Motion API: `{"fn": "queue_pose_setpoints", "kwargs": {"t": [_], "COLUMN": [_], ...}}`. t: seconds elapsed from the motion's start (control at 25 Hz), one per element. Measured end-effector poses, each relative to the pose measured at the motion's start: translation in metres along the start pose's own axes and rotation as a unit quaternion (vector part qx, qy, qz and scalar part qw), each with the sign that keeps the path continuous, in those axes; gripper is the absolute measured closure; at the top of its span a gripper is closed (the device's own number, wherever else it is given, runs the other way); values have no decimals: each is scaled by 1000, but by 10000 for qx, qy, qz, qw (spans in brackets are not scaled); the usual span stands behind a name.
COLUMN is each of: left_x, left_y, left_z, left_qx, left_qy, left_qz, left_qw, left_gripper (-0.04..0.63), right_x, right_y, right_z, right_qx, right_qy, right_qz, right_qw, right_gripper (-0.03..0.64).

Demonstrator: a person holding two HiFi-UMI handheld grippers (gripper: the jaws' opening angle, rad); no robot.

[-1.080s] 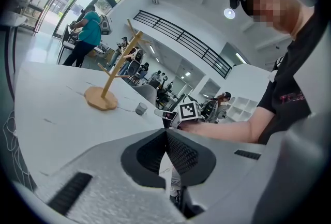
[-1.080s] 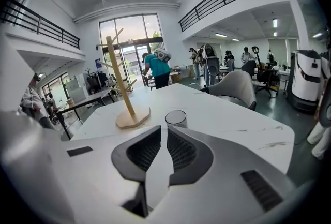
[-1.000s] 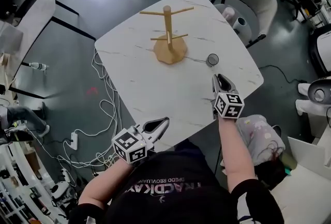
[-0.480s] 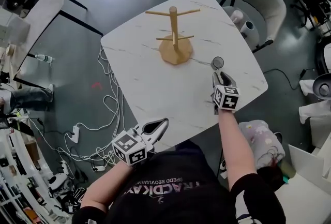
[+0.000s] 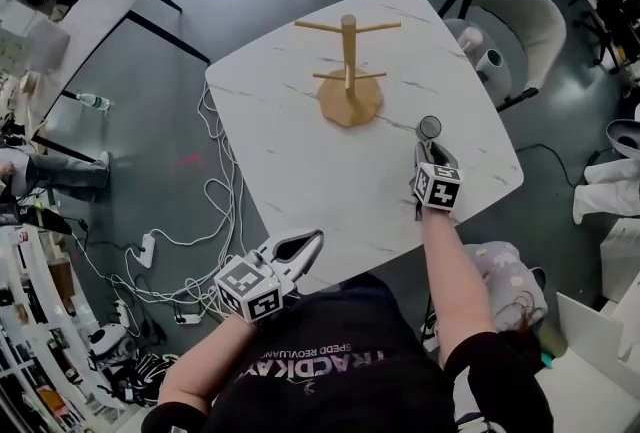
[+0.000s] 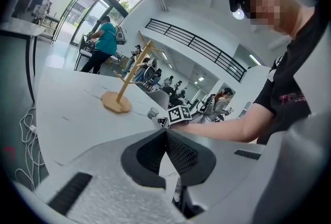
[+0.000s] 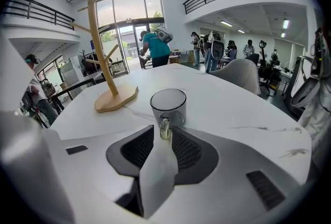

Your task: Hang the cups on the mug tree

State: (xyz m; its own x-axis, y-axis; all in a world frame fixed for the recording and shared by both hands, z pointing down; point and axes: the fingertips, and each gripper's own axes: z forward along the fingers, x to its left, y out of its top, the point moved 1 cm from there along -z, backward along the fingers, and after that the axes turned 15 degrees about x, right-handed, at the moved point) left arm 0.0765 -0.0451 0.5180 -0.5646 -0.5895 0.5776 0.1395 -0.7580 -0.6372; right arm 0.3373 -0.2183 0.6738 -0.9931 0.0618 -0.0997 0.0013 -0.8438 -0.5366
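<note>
A wooden mug tree [image 5: 348, 61] stands bare at the far side of the white marble table [image 5: 300, 151]. To its right a clear glass cup [image 5: 429, 128] stands upright on the table. My right gripper [image 5: 429, 149] sits just behind the cup. In the right gripper view its jaws have just been opening, and the cup's handle [image 7: 164, 128] stands between the tips of the gripper [image 7: 164, 134] without being pressed. The cup [image 7: 168, 106] and the tree [image 7: 101, 47] lie ahead. My left gripper [image 5: 312, 241] hovers at the table's near edge, shut [image 6: 166, 134] and empty.
A white chair [image 5: 510, 21] with small items on its seat stands past the table's right corner. Cables [image 5: 200, 211] trail over the floor on the left. Another table [image 5: 70, 11] stands far left. A bag [image 5: 505, 281] lies by my right arm. People work in the background.
My right gripper has moved forward and down until its tips reach the cup's handle. The left gripper has stayed at the near edge.
</note>
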Motion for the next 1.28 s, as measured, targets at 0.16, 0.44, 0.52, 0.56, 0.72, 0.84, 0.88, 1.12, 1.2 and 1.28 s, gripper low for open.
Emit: {"fn": "queue_pose_setpoints", "kwargs": {"t": [0.16,0.44,0.52,0.56,0.72,0.84,0.88,1.12,1.2,1.28], "left_x": [1,0,-1,-1,-3,-3,-4,-7,-7,-7], "left_y": [-1,1,1,1,2,2,2,2,1,-1], "left_z": [1,2,1,1,1,2,2,-3,-4,-4], "left_qx": [-27,-43,-42,-42,-43,-50,-51,-90,-109,-138], "left_qy": [0,-15,-22,-26,-39,-55,-61,-92,-92,-95], "left_qz": [2,20,21,24,55,71,76,112,117,145], "left_qw": [10000,10000,10000,10000,10000,9999,9999,9999,9998,9998], "left_gripper": [598,598,598,598,598,598,598,598,598,598], "right_x": [0,-3,-3,-3,-2,1,2,13,16,18], "right_y": [2,5,6,6,8,11,13,30,35,41], "right_z": [-1,-6,-8,-9,-14,-18,-20,-36,-40,-42], "right_qx": [-86,-203,-218,-223,-265,-333,-360,-544,-597,-647], "right_qy": [-71,-141,-162,-171,-222,-264,-275,-333,-338,-356], "right_qz": [-50,-122,-148,-161,-337,-578,-654,-1057,-1163,-1259], "right_qw": [9999,9996,9995,9995,9988,9974,9968,9924,9908,9893], "right_gripper": [551,571,572,572,572,574,574,574,574,574]}}
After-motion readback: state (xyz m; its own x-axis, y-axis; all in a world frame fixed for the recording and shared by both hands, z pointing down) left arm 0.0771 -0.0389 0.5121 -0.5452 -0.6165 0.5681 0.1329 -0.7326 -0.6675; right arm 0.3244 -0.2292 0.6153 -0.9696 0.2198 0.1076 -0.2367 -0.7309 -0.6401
